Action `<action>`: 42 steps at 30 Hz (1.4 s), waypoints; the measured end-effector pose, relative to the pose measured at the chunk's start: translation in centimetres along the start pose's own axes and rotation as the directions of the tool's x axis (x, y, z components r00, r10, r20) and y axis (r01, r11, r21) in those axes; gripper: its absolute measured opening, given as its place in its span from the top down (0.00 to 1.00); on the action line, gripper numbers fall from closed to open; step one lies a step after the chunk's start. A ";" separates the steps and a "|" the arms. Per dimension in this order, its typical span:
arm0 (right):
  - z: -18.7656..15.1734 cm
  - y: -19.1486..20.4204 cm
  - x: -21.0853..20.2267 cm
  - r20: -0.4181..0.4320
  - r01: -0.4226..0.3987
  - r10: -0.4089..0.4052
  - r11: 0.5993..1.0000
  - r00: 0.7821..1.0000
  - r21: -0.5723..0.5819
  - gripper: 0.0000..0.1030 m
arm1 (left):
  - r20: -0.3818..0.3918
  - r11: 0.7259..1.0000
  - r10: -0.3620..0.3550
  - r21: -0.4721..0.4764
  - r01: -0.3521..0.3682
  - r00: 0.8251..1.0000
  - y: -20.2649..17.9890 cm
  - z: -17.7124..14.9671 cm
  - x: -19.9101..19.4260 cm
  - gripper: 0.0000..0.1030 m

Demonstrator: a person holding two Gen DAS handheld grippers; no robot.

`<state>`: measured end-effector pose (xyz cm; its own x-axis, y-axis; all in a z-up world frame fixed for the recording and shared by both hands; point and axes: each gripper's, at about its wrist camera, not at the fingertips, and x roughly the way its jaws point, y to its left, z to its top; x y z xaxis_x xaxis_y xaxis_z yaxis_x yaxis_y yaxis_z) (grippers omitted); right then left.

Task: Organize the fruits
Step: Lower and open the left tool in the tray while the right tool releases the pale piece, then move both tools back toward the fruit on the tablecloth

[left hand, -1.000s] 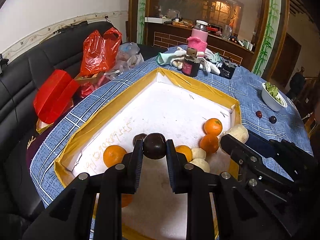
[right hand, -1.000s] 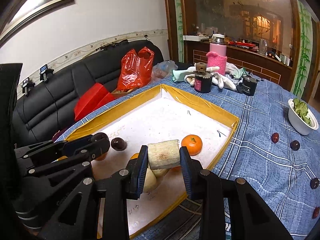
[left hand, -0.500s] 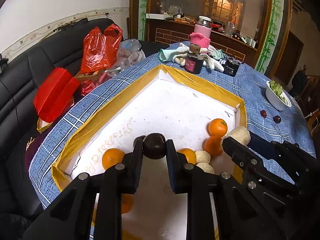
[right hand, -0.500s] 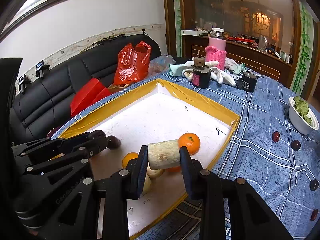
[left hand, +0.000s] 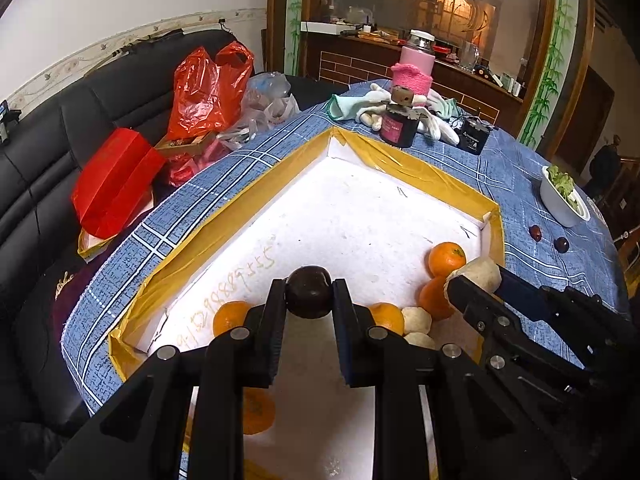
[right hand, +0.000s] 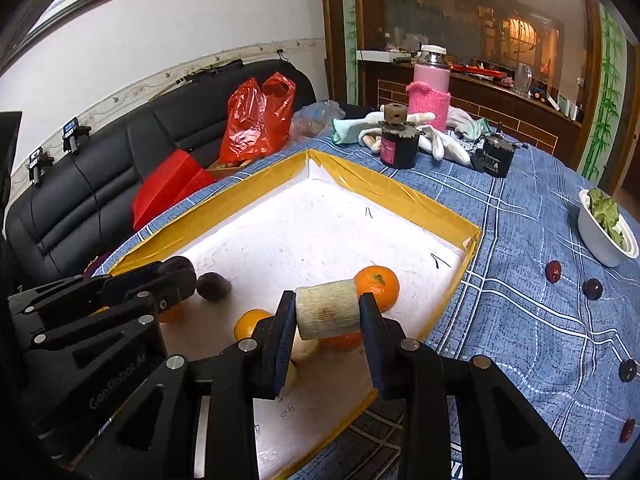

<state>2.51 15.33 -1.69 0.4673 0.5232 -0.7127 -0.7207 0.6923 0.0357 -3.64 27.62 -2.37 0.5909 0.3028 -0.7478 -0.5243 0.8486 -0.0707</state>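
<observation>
While the left gripper (left hand: 308,294) is clenched on a dark round fruit (left hand: 308,296) above the white tray (left hand: 352,208), the right gripper (right hand: 327,312) grasps a pale cut piece (right hand: 327,310) over the oranges (right hand: 377,283) near the tray's right edge on the desk (right hand: 520,280).

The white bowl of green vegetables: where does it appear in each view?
Left wrist: white bowl at the right edge, upper half, on the blue tablecloth.
Right wrist: white bowl at the right edge, near mid-height.
Shared landmark: the pink flask beyond the tray.
</observation>
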 end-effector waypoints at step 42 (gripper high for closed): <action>-5.4 -13.1 -12.6 0.136 0.176 -0.208 0.960 0.969 0.216 0.25 | 0.085 0.932 -0.292 0.246 0.264 0.952 -14.3 -0.7 -5.9 0.27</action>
<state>3.33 -2.99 3.05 0.6722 0.4304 -0.6024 -0.4995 0.8642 0.0602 -0.04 13.44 2.58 0.7685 0.0773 -0.6352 -0.1817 0.9782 -0.1008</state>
